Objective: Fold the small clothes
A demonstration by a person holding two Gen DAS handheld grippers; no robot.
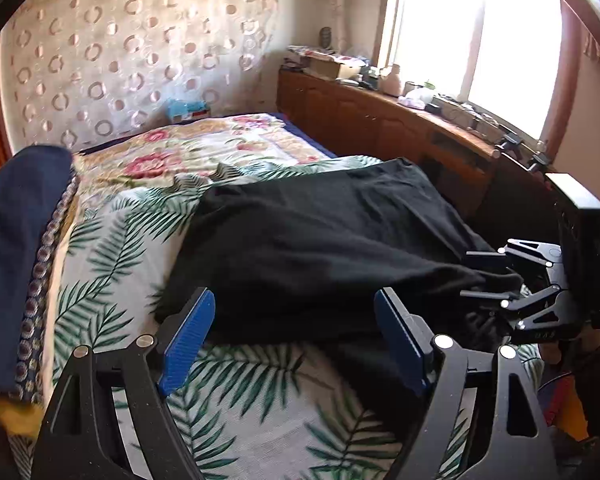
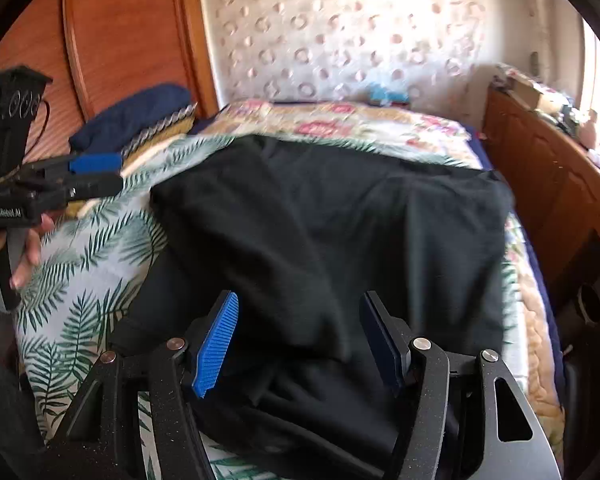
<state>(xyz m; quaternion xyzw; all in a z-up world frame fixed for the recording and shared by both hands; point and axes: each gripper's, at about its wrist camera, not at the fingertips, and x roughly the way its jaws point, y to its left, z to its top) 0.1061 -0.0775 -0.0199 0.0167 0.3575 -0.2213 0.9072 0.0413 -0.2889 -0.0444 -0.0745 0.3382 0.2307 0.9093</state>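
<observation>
**Black garment on bed, both grippers standing open**

Black fabric, a single dark garment (image 2: 332, 232), lies spread across the palm-leaf bedsheet (image 1: 112, 248), near the front of the bed. Its surface is creased, and its near edge is bunched into loose folds just below the right gripper (image 2: 298, 340).

Left gripper (image 1: 294, 338): jaws spread wide, blue ribbed pads (image 1: 188, 340) well apart. The garment's near edge lies beyond and between the fingers, with bare sheet under the tips. No pad is seen pressing on cloth. In the right wrist view this same gripper appears at far left, over the leaf sheet and clear of the garment, its handle held in a person's hand (image 2: 20, 248).

Right gripper: jaws parted, a clear gap between the pads. Black cloth fills the space beneath and between them, but whether the tips touch it cannot be told; nothing is pinched. In the left wrist view it shows at right, at the garment's gathered corner.

Surroundings: a floral quilt (image 1: 204, 148) covers the far half of the bed. A folded navy item with a patterned border (image 1: 16, 240) sits on the left side of the bed. A wooden cabinet (image 1: 380, 120) runs along the right side under a bright window, its top crowded with small articles too blurred to identify. Patterned curtain (image 1: 120, 60) hangs behind the bed.
</observation>
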